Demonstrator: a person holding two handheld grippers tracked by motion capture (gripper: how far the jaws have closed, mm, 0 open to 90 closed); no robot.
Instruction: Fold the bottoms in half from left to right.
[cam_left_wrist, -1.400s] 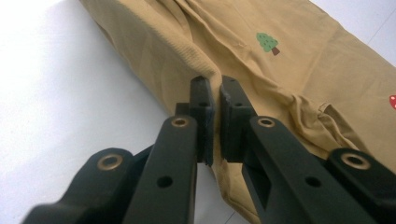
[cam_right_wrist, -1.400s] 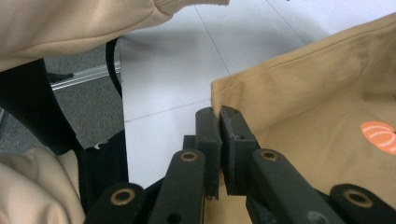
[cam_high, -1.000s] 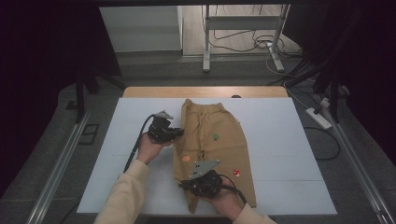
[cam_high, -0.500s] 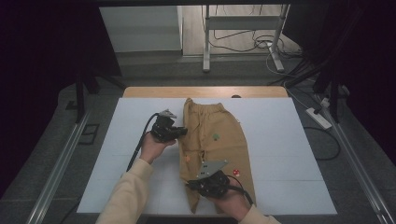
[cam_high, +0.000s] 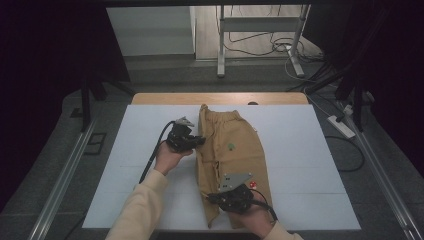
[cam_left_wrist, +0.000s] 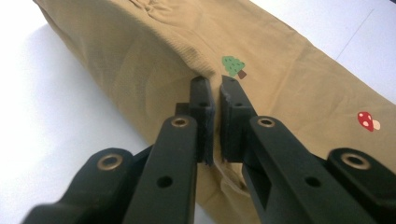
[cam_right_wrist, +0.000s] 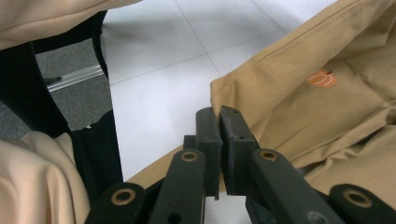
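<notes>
Tan trousers (cam_high: 231, 155) lie folded lengthwise on the white bench (cam_high: 310, 165), gripped at two points.

At the left edge, the left gripper (cam_left_wrist: 215, 84) has its jaws pinched together on a fold of cloth near a green tree print (cam_left_wrist: 232, 65); the right gripper (cam_right_wrist: 217, 114) is clamped on the hem nearest the person.

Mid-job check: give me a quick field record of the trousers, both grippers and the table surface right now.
garment: tan children's trousers, folded lengthwise, waistband at the far end
prints: green tree, red mushroom, orange pumpkin
left gripper: at the trousers' left edge near mid-length, jaws nearly closed with a fold of cloth between them
right gripper: at the near hem, jaws shut on the cloth's edge
surface: white table cover
person: cream sleeves, both hands on the grippers
</notes>
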